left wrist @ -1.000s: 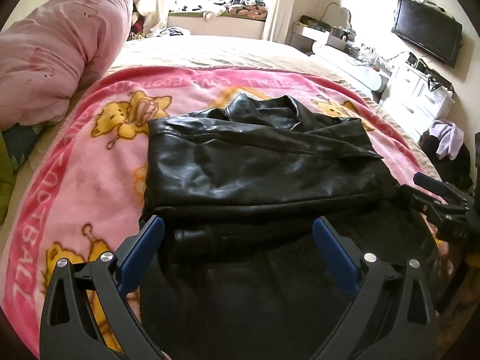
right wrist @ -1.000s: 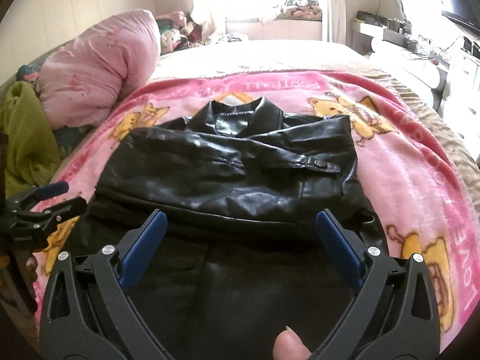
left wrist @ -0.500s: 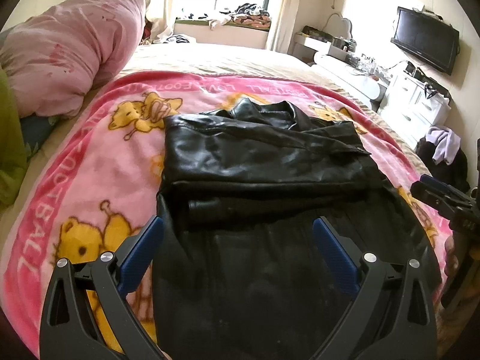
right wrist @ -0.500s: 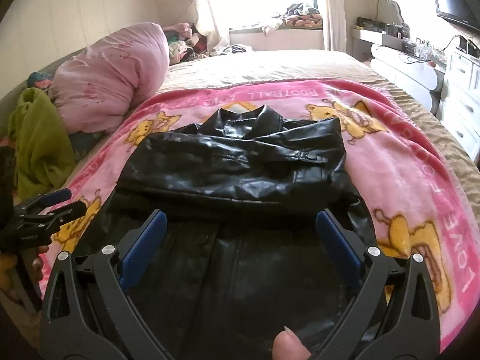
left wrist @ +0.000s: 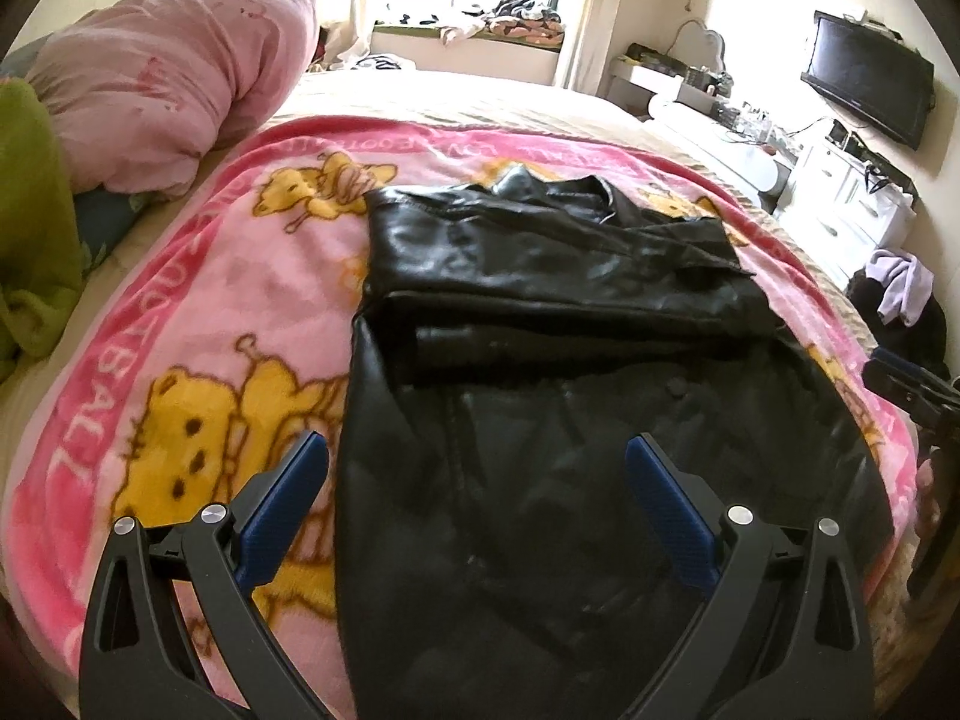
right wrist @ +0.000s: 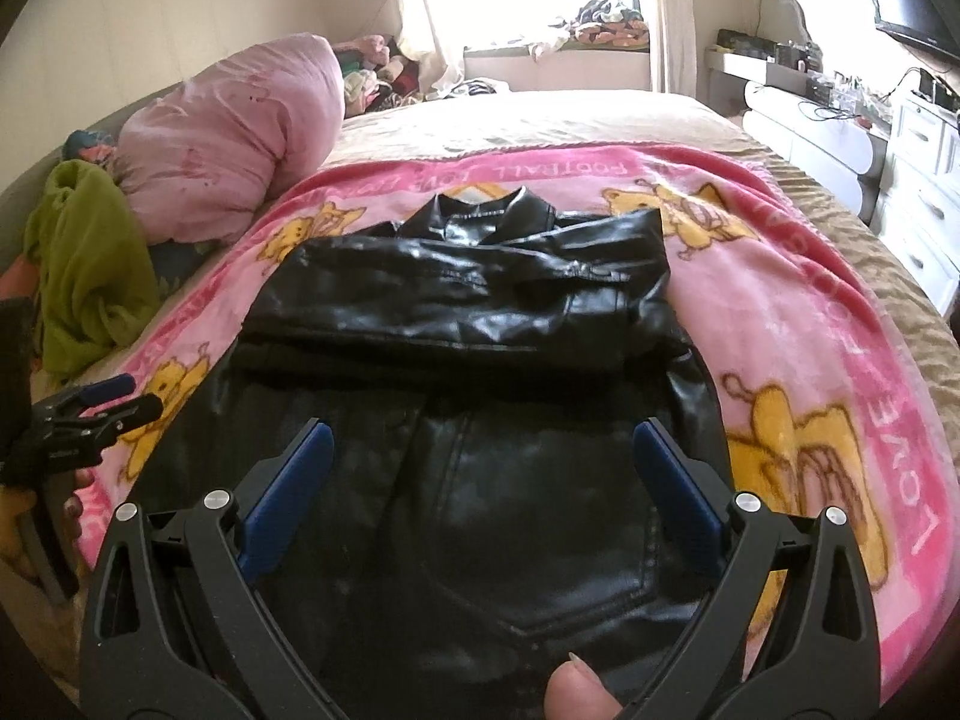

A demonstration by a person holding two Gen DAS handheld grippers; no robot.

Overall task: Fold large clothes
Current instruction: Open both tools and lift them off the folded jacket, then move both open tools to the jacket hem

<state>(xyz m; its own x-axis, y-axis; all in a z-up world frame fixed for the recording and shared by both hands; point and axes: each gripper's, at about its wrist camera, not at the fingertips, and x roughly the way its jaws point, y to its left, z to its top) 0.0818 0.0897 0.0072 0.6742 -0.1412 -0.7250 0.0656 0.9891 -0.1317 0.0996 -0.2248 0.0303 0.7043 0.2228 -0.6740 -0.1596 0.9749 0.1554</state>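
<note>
A black leather jacket (left wrist: 540, 360) (right wrist: 468, 360) lies on a pink cartoon blanket (left wrist: 198, 312) (right wrist: 810, 324) on the bed. Its sleeves are folded across the chest into a band below the collar, and the lower body lies flat toward me. My left gripper (left wrist: 477, 498) hovers open above the jacket's lower left part, holding nothing. My right gripper (right wrist: 483, 480) hovers open above the lower middle, also with nothing in it. A thumb tip (right wrist: 579, 690) shows at the bottom of the right wrist view. Each gripper appears at the edge of the other's view.
A rolled pink duvet (left wrist: 174, 72) (right wrist: 240, 132) and a green cloth (right wrist: 90, 264) lie at the bed's left. White drawers (left wrist: 852, 204), a desk and a wall TV (left wrist: 864, 84) stand on the right. Clothes are piled on the window sill (right wrist: 600, 18).
Both grippers have pulled back toward the foot of the bed and risen, so more of the jacket's lower body and the blanket shows. The jacket itself has not moved.
</note>
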